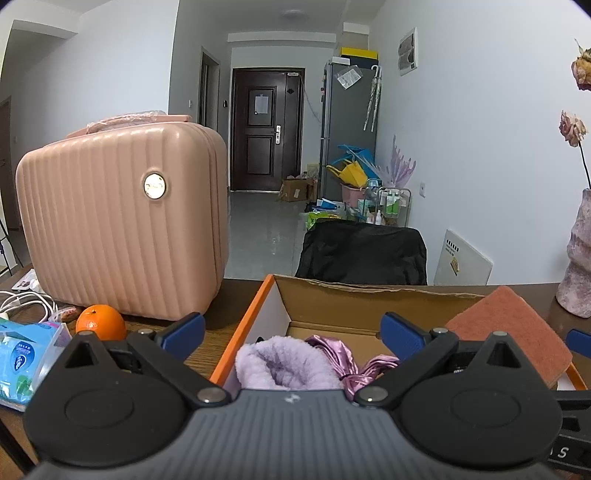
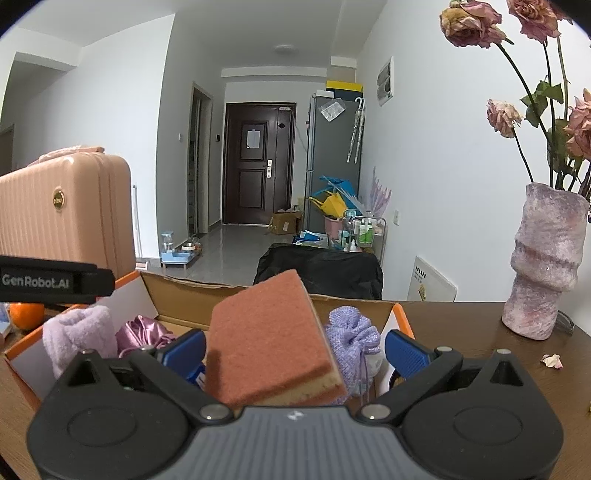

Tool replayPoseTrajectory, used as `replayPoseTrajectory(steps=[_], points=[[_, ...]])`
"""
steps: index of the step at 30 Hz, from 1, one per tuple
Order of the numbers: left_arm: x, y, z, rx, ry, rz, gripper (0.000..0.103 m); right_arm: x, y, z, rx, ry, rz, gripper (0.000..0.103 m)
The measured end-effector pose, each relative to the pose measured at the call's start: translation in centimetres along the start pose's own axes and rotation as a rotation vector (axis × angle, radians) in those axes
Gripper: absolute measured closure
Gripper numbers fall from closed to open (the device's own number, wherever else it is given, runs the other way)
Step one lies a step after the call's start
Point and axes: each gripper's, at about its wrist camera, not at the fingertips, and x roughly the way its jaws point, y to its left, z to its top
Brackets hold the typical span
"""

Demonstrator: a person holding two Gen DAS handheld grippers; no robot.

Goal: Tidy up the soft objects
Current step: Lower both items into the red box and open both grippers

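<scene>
A: Lighting? Even, cool indoor light; a ceiling lamp [image 1: 293, 14] glows faintly, and the floor [image 1: 266, 236] shows soft glare.
B: Quality? Sharp focus, strong fisheye bending, dark vignetted corners.

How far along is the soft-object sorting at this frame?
Mostly done, it seems. The cardboard box already holds a fluffy lilac item, shiny purple fabric, a knitted lilac pouch and the sponge, which leans tilted. Nothing is in hand: the left gripper and right gripper have open jaws. No other soft item shows outside.
</scene>
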Motion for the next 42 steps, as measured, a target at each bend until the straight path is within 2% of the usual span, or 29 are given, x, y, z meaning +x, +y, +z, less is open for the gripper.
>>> replayPoseTrajectory(steps=[17,23,33,42], points=[[-2.5,1.0,0.3,-0.033,-0.026,-0.001,0.0,-1.9,0.1,0.2,0.01,-0.029,0.027,0.0],[-5.0,1.6,-0.1,-0.034,-0.055,0.002,0.0,-4.0,0.2,-0.3,0.004,-0.058,0.031,0.0],[-8.8,2.8,-1.7,-0.051,-0.047,0.009,0.0,-8.2,-0.4,-1.9,0.035,-0.076,0.035,0.0],[-12.2,4.1,-3.6,-0.061,-0.041,0.025,0.0,-12.3,0.3,-3.6,0.004,-0.1,0.037,0.0]])
